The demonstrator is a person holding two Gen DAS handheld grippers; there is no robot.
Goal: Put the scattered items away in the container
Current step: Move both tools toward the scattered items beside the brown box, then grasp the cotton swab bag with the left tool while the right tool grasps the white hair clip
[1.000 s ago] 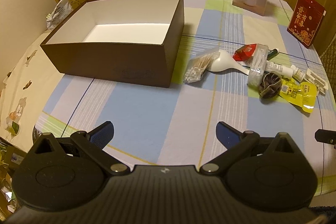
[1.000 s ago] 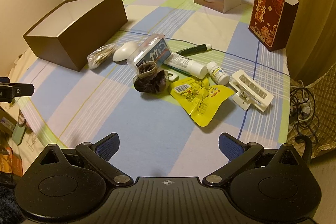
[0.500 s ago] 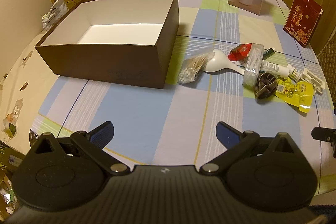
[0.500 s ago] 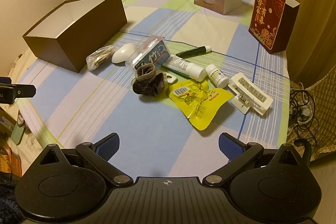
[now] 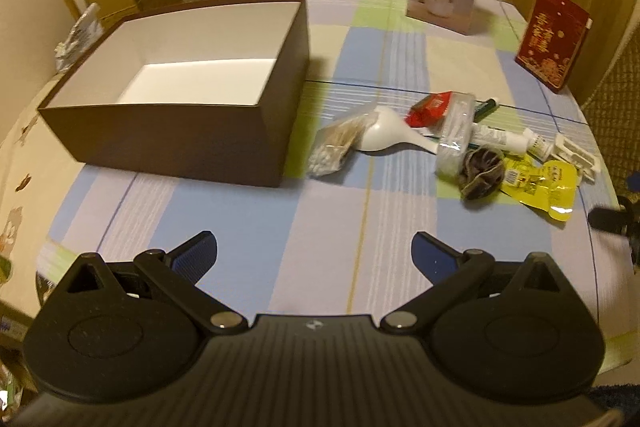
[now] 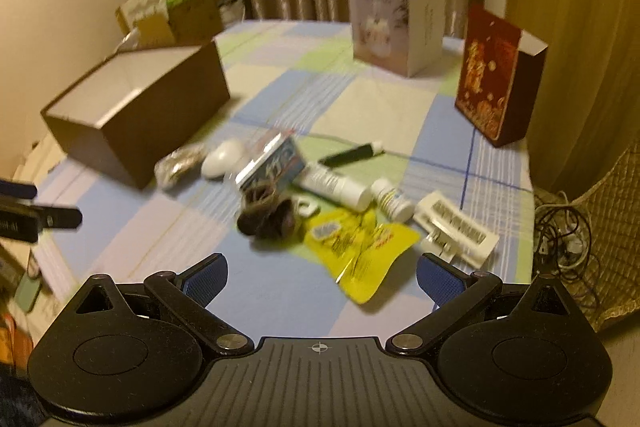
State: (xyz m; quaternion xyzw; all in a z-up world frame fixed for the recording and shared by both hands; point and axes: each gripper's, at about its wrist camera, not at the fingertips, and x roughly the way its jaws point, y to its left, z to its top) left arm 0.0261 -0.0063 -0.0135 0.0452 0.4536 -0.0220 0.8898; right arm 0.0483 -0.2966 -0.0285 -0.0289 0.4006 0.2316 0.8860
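Your left gripper (image 5: 314, 251) and right gripper (image 6: 322, 273): fingers spread wide, nothing held, both above near table edge. Brown box (image 5: 192, 131) empty, far left. Scattered items, yellow packet (image 6: 360, 247) nearest, cluster right of box. Bare cloth (image 5: 280, 223) between you and them.

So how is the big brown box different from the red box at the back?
The brown box lies low and wide with its top open, showing a white inside with nothing in it; the red box stands tall, thin and shut. The brown box is plain outside, while the red box has gold patterns on its front. The brown box looks much bigger. Both sit on the checked tablecloth.
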